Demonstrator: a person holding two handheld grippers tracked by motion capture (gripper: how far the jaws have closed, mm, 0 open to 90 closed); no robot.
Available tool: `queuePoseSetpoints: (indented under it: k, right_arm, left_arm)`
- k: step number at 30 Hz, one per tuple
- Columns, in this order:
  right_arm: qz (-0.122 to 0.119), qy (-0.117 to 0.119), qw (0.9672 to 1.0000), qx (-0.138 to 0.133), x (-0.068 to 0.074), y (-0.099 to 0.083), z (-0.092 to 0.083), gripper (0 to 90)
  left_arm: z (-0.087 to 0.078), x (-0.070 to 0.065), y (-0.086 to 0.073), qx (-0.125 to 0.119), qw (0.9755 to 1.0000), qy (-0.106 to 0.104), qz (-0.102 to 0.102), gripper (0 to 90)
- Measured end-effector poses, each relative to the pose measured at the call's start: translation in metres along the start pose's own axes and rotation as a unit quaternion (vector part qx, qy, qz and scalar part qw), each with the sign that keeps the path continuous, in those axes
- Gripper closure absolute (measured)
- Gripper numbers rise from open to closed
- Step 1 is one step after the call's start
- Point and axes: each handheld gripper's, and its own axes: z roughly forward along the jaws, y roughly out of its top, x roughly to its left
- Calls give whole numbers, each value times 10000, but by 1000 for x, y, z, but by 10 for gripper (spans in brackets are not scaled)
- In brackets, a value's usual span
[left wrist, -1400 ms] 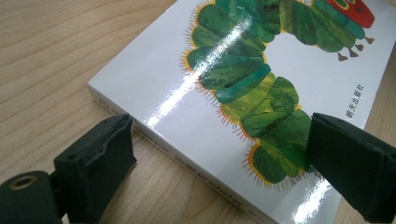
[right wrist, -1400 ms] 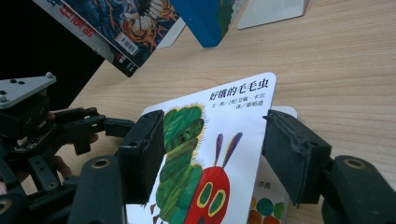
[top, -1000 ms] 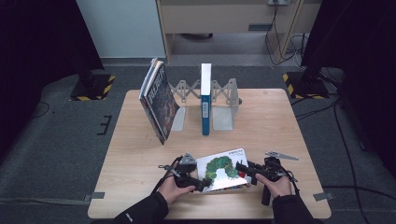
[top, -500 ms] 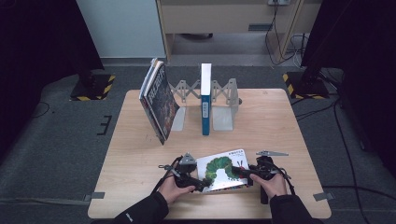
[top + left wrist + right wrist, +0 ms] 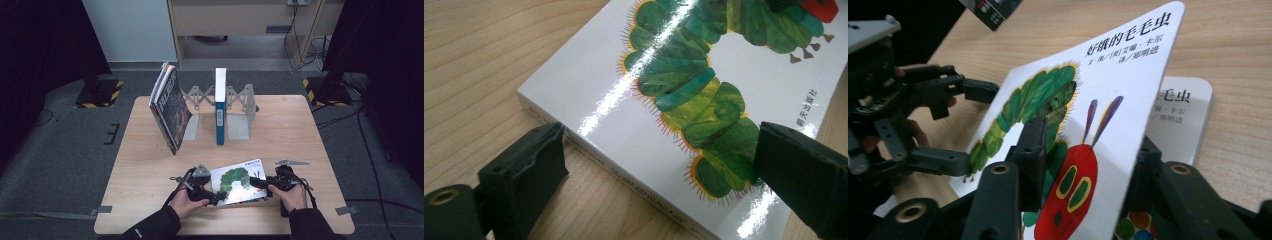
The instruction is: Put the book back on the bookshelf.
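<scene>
A pale wooden table (image 5: 300, 130) sits mid-frame on grey carpet. Toward its upper middle stands a metal book rack (image 5: 240, 107) with upright books (image 5: 220, 105); a caterpillar picture book (image 5: 239, 181) lies near the bottom edge.

Near edge of desk (image 5: 150, 150) is crowded: both tongs flank the caterpillar book (image 5: 239, 181), left tongs (image 5: 216, 196) and right tongs (image 5: 256, 182). Mid desk between them and the far rack (image 5: 240, 107) is open. Far side blocked by leaning dark books (image 5: 170, 107) and upright blue book (image 5: 220, 107). Left and right flanks free.
</scene>
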Motion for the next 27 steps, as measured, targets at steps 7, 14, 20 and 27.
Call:
queuePoseSetpoints:
  k: [7, 14, 20, 27]
  right_arm:
    - [-3, 205, 9996, -193, 3, 5, -6, 706]
    - [85, 467, 9984, -320, 6, 9, -10, 783]
    - [-45, 513, 9979, -404, 10, 12, -13, 803]
    - [-217, 600, 9967, -501, 14, 15, -17, 817]
  left_arm:
    - [-4, 1, 2, -58, 10000, -16, -18, 129]
    - [-5, 2, 3, -78, 9999, -89, -81, 137]
    - [-6, 3, 4, -85, 9998, -166, -115, 158]
    - [-6, 4, 4, -151, 9996, -235, -84, 175]
